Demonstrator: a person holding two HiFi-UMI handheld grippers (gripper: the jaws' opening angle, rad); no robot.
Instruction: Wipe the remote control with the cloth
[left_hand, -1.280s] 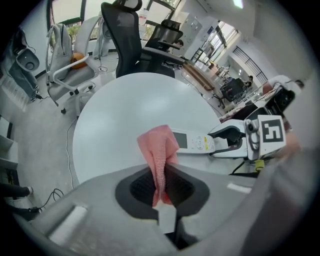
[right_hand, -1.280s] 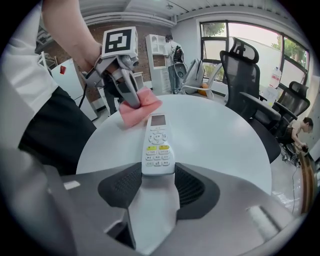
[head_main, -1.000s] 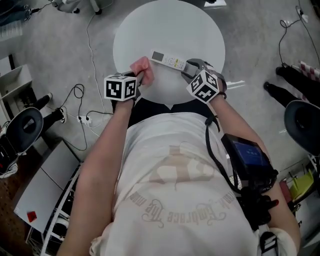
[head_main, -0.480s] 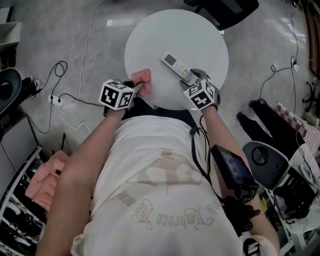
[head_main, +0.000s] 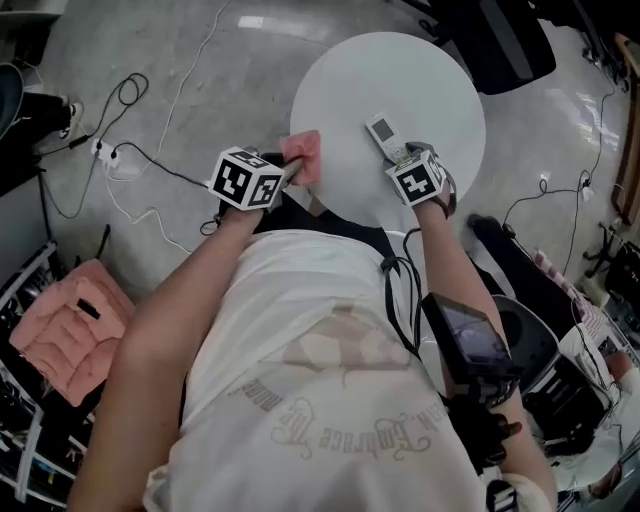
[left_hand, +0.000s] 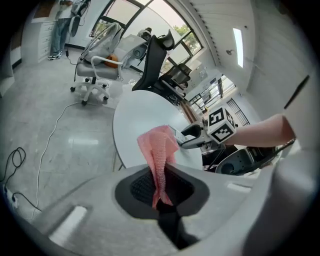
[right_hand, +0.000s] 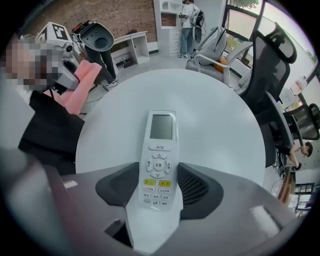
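Observation:
A white remote control (head_main: 382, 133) (right_hand: 158, 155) lies on the round white table (head_main: 430, 80), screen end pointing away from me. My right gripper (head_main: 403, 153) (right_hand: 158, 189) points down over its button end. The jaws stand wide on either side of the remote and are closing a little; the pads do not visibly press it. My left gripper (head_main: 291, 172) (left_hand: 161, 192) hovers at the table's near left edge, shut on a pink cloth (head_main: 303, 155) (left_hand: 159, 150) that sticks up from the jaws. Cloth and remote are apart.
Black office chairs (head_main: 500, 40) (right_hand: 272, 75) stand beyond the table. Cables (head_main: 130, 110) trail over the floor at the left, and a pink cushion (head_main: 65, 325) lies lower left. A person (right_hand: 190, 15) stands far back by white shelves.
The cloth has come off the remote, and my left gripper has drawn it left to the table's edge. The remote has swung from crosswise to pointing away, and the right jaws have widened around it.

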